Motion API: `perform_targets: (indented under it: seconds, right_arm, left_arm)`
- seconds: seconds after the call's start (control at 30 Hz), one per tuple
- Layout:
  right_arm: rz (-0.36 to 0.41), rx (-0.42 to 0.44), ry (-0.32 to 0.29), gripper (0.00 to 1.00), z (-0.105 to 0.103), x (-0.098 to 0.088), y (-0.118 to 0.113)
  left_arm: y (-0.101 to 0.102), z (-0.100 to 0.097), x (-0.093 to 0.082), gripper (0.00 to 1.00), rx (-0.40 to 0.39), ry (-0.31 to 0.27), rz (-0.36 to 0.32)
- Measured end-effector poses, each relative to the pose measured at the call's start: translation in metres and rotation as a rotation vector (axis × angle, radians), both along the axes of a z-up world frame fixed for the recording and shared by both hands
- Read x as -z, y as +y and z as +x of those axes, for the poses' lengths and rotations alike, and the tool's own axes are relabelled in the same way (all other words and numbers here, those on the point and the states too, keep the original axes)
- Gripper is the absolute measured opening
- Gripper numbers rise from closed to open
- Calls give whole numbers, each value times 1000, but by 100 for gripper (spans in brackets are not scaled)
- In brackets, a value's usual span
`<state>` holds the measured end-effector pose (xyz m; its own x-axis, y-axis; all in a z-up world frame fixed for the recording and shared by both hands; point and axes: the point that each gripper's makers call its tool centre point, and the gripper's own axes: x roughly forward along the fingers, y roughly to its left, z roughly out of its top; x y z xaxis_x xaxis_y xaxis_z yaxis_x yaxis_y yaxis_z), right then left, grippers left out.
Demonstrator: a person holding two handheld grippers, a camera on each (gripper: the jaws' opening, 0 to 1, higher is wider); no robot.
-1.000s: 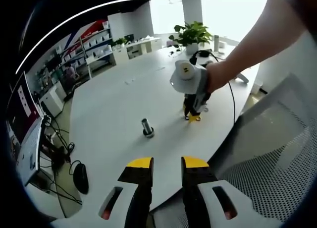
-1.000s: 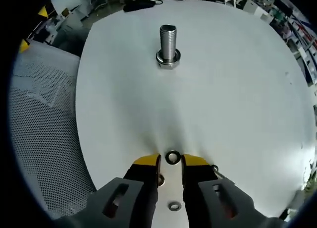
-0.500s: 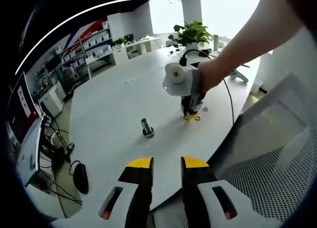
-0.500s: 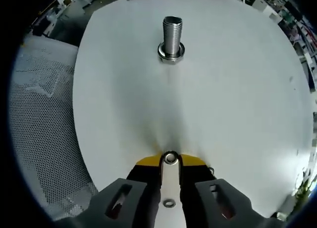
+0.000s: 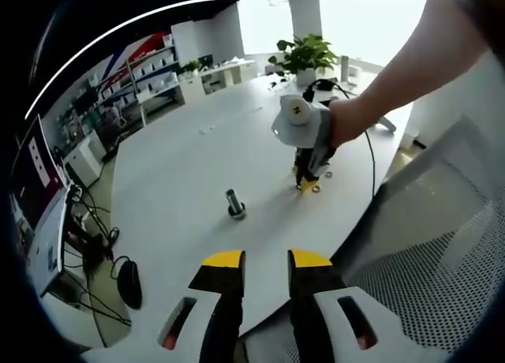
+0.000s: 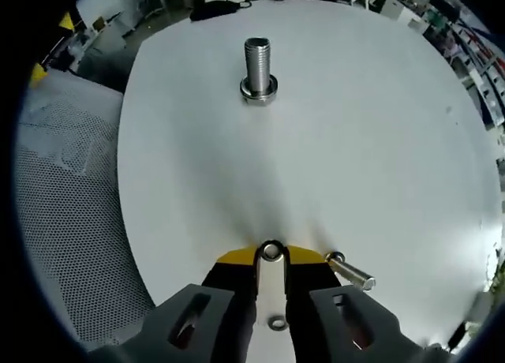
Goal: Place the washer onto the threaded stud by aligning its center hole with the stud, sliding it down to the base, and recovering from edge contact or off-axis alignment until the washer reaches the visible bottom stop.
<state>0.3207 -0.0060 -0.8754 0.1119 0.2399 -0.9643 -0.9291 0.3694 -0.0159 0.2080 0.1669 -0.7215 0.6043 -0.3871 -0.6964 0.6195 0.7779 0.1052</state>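
While the washer (image 6: 271, 251) sat pinched between the yellow tips of your right gripper (image 6: 271, 254), it had not yet left the area close to the white table (image 6: 379, 142); whether it was clear of the surface I could not tell. It was held at its rim, with its center hole visible from the right gripper view, so the pickup looked done or nearly so. Straight ahead of those jaws, well apart from them, the threaded stud (image 6: 257, 67) stood upright on its hex base, and its threads looked bare of any washer. That left the carry, the alignment of hole over stud, and the slide down to the base all still to do.

Just behind the held washer, between the jaw bodies, a second washer (image 6: 277, 323) lay flat on the table, and just to the right of the tips a loose bolt (image 6: 349, 271) lay on its side.

Your left gripper (image 5: 263, 258) hung back past the table edge, its jaws a little apart and holding nothing. From there the stud (image 5: 234, 203) stood ahead of it, and your right gripper (image 5: 308, 183) showed beyond it to the right, tips down at the table.
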Motion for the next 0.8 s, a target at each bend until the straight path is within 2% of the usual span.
perform_targets:
  seconds: [0.13, 0.4, 0.63, 0.8]
  right_arm:
    - [22, 36, 23, 13, -1, -5, -7]
    - [45, 126, 4, 13, 8, -18, -29]
    - [68, 164, -44, 13, 20, -31, -40]
    - [88, 169, -75, 13, 25, -46, -38]
  left_arm:
    - [0, -1, 2, 19, -2, 13, -4]
    - [-1, -1, 2, 19, 5, 15, 1]
    - [-2, -2, 3, 19, 14, 15, 8]
    - [-5, -4, 3, 19, 29, 21, 6]
